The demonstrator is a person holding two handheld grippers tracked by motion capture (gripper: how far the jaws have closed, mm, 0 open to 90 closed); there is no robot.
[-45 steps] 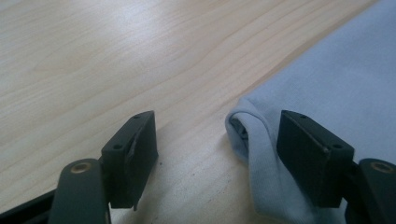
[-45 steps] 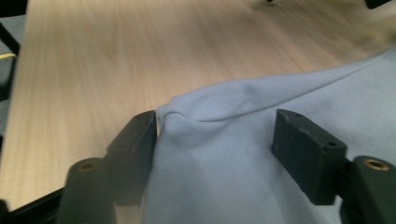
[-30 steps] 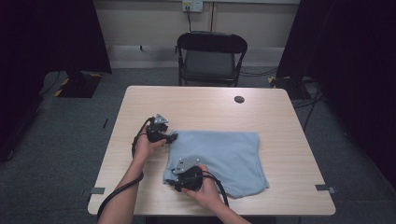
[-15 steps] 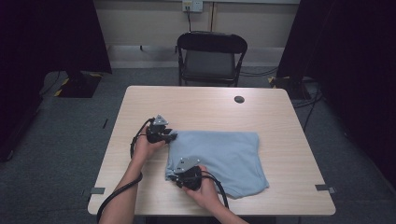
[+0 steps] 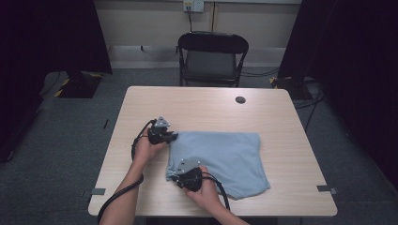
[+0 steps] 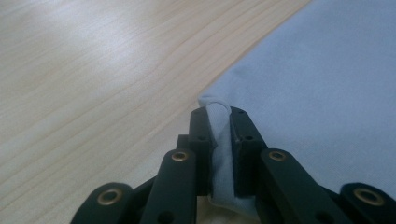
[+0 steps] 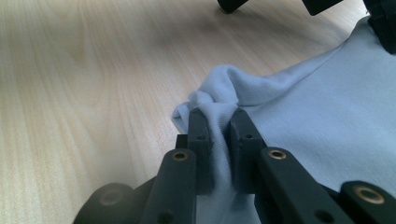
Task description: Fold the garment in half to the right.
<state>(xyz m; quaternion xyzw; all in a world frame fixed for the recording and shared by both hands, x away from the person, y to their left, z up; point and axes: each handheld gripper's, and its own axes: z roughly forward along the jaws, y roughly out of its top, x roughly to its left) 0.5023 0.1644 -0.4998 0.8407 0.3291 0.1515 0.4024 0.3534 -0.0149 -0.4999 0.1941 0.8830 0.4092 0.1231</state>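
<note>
High view: a light blue cloth (image 5: 220,159) lies mostly flat on a pale wooden bench (image 5: 197,108), toward its near edge. The left hand-held gripper (image 5: 172,136) meets the cloth's far left corner; the right hand-held gripper (image 5: 172,176) meets its near left corner. A small dark disc (image 5: 240,99) sits well apart near the bench's far edge, and a black chair (image 5: 213,56) stands beyond the bench.

Left gripper view: the left hand-held gripper (image 6: 218,114) has just been closing, and its jaws now pinch a fold of the cloth (image 6: 327,93) corner between them.

Right gripper view: the right hand-held gripper (image 7: 218,116) has likewise just been closing; its jaws clamp a bunched, raised ridge of cloth (image 7: 317,121) at the edge.
</note>
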